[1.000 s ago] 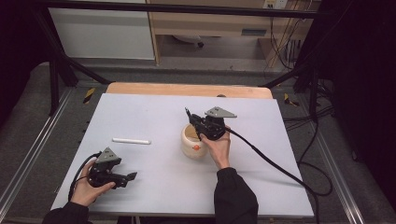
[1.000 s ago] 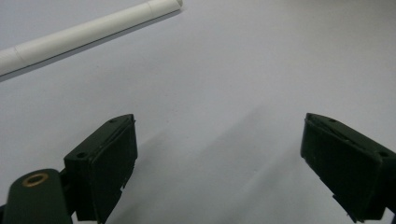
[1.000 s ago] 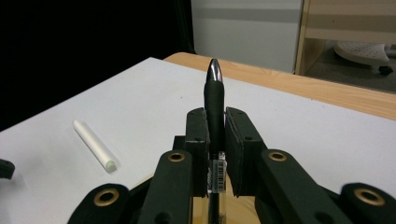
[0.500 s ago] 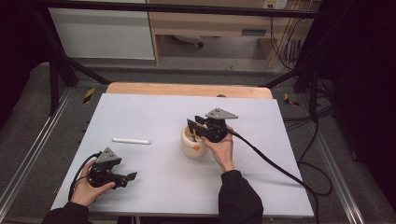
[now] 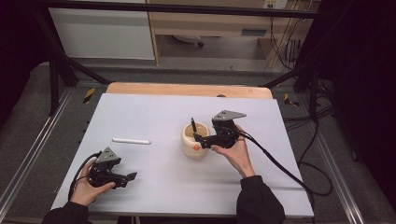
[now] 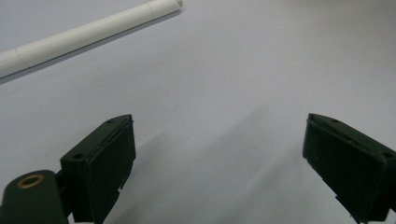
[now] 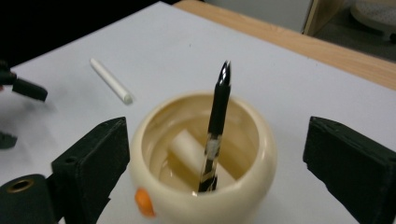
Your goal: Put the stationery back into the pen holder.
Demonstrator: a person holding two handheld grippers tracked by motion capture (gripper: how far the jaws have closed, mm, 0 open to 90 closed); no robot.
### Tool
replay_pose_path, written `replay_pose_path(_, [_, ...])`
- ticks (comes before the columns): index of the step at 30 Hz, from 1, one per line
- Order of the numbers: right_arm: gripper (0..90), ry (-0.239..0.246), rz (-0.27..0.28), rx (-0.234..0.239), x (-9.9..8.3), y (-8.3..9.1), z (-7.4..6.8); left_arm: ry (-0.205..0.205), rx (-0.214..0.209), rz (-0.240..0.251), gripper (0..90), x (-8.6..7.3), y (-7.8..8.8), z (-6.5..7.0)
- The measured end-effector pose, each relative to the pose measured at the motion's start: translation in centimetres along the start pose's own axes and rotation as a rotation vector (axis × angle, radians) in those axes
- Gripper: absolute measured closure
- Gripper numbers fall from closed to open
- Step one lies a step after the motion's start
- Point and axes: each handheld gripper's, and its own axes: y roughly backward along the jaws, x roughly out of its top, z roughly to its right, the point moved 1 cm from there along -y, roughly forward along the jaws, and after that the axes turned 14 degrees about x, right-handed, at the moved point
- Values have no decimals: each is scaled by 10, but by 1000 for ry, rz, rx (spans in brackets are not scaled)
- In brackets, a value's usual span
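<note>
A cream round cup (image 5: 195, 148) with an orange spot stands mid-table. A black pen (image 5: 193, 125) leans upright in it, free of any grip. My right gripper (image 5: 200, 140) sits just right of the cup, jaws pointing at it. In the right gripper view the cup (image 7: 261, 154) and the black pen (image 7: 217, 116) stand ahead of my right gripper (image 7: 217, 135). Its jaws have just been opening and touch nothing. A white stick (image 7: 187, 149) lies inside the cup. Another white stick (image 5: 131, 141) lies on the table to the left. My left gripper (image 5: 130, 178) rests open at the front left.
The white table mat (image 5: 140, 112) has a wooden edge (image 5: 187, 89) at the back. In the left gripper view the loose white stick (image 6: 88, 32) lies beyond my left gripper (image 6: 217, 149). The right gripper's cable (image 5: 280, 165) trails off to the right.
The right gripper has drawn back to the right from over the cup and opened its jaws. The black pen now stands free in the cup. The left hand has kept still.
</note>
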Motion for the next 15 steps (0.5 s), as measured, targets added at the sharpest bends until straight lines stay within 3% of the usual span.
replay_pose_path(7, [21,-11,-59,4,-23,20,-6,-11,4,-3,66,2,1,0])
replay_pose_path(15, [8,-47,-90,0,-63,40,2,-28,10,4,67,7,2,-3])
